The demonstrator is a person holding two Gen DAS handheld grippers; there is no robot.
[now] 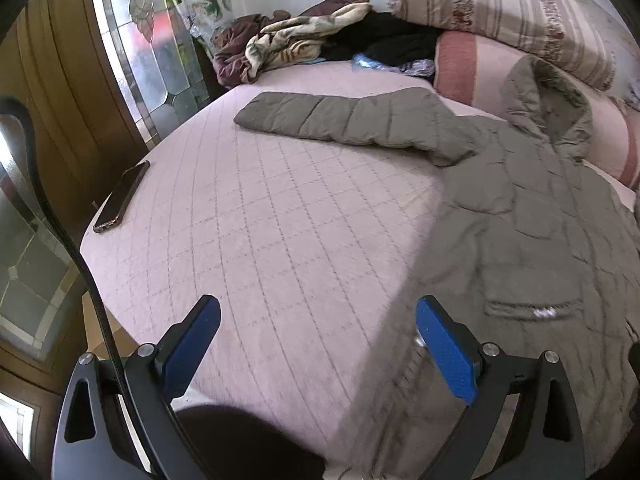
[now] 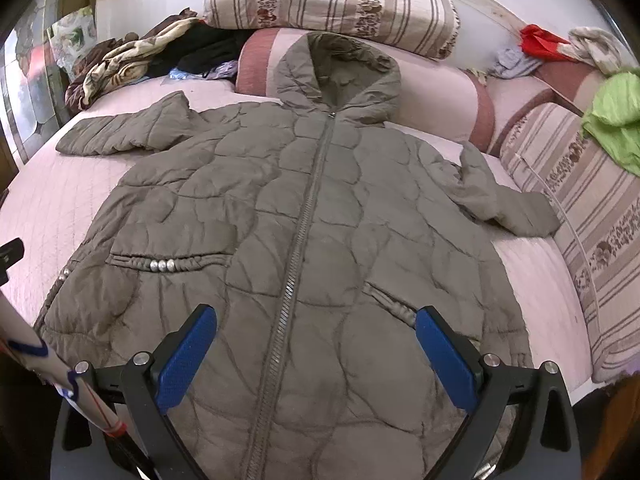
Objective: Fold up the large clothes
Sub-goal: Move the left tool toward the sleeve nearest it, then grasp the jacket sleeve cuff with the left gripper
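Observation:
A large olive-grey quilted hooded coat [image 2: 312, 216] lies flat, zipped, front up on the pink quilted bed [image 2: 36, 200]. Its hood rests against the pillows, and both sleeves are spread outward. In the left wrist view the coat [image 1: 532, 240] lies to the right, with its left sleeve [image 1: 340, 120] stretched across the bed. My left gripper [image 1: 318, 316] is open and empty, above the bed [image 1: 260, 240] beside the coat's lower left edge. My right gripper [image 2: 316, 320] is open and empty, above the coat's lower front, straddling the zipper.
A dark phone [image 1: 122, 196] lies at the bed's left edge. Crumpled blankets and dark clothes [image 1: 320, 40] are piled at the far left corner. Striped pillows [image 2: 332, 0] and a pink bolster [image 2: 440, 92] line the head. More cushions, with green [image 2: 616, 116] and red cloths, line the right side.

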